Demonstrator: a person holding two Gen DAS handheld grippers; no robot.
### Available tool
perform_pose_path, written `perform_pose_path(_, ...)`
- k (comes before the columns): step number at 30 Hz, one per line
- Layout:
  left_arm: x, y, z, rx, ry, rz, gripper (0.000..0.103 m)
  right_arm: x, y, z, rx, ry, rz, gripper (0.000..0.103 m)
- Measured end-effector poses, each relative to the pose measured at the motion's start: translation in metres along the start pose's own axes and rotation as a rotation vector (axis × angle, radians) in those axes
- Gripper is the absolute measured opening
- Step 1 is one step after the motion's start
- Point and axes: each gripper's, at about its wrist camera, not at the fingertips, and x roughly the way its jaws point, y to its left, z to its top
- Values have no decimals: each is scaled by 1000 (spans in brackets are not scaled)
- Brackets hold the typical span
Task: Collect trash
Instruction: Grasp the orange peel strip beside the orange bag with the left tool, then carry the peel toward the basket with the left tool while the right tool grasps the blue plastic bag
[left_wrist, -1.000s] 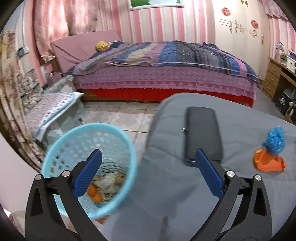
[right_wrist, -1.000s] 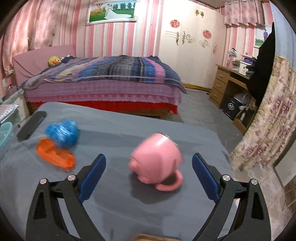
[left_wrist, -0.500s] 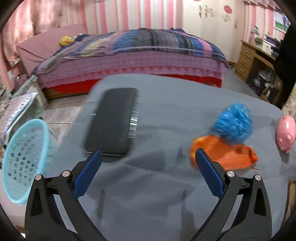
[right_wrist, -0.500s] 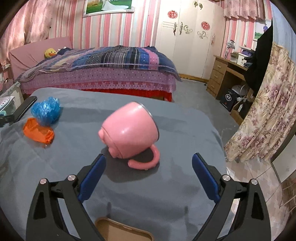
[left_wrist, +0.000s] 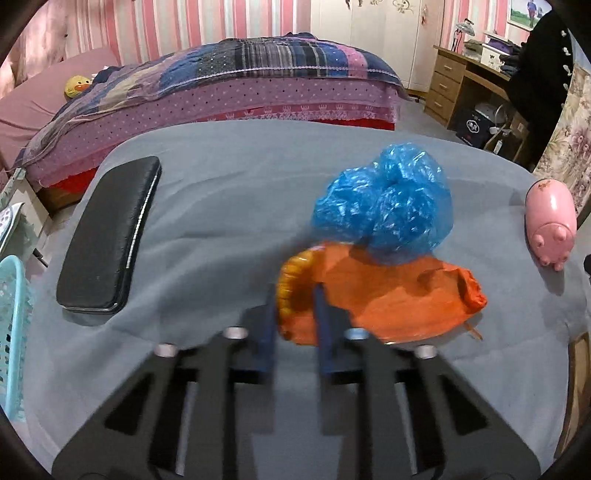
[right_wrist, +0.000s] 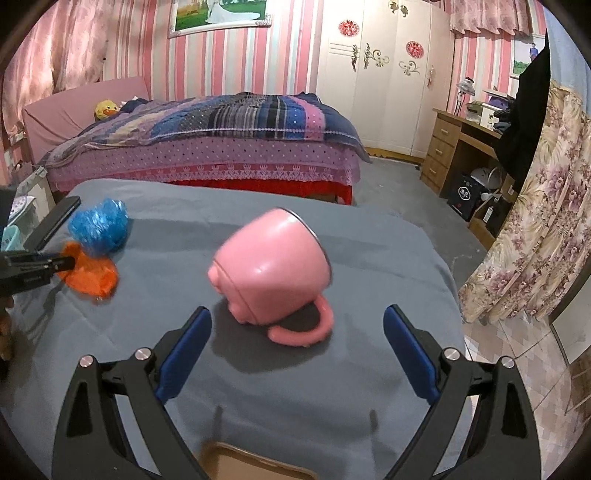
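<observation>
On the grey-covered table (left_wrist: 221, 206), the left hand-held gripper (left_wrist: 293, 321) pinches the near edge of the orange wrapper (left_wrist: 388, 295), on whose far side a crumpled blue plastic bag (left_wrist: 384, 206) rests. The thin hold may slip, or lifting may tip the bag off. The right hand-held gripper (right_wrist: 297, 350) stands spread before the tipped pink mug (right_wrist: 271, 273).

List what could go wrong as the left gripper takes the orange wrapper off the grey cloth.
1. The left gripper pinches only the orange plastic wrapper's near edge; it may slip out on lifting.
2. The crumpled blue plastic bag overlaps the wrapper and may tumble when it moves.
3. The grey tablecloth could get nipped too.
</observation>
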Motion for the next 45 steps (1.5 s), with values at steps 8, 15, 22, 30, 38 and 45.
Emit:
perform_pose_path(8, -43, 43, 3, -76, -67, -53, 4, -4, 56, 20, -63, -33, 45, 92)
perform_pose_path(15, -89, 81, -4, -26, -118, 7, 4, 12, 124, 30, -85, -15, 130, 92)
perform_pose_path(22, -118, 146, -10, -118, -158, 74, 4, 36, 192, 45, -101, -11, 167, 92)
perform_pose_path(30, -141, 199, -17, -203, -208, 105, 4, 76, 240, 48, -131, 93, 171, 45)
perform_pose_path(38, -171, 225, -24, -235, -273, 171, 4, 39, 258, 55, -98, -48, 203, 35)
perform_pose_path(45, -191, 273, -42, -309, -291, 250, 4, 2, 308, 76, -129, -114, 310, 35)
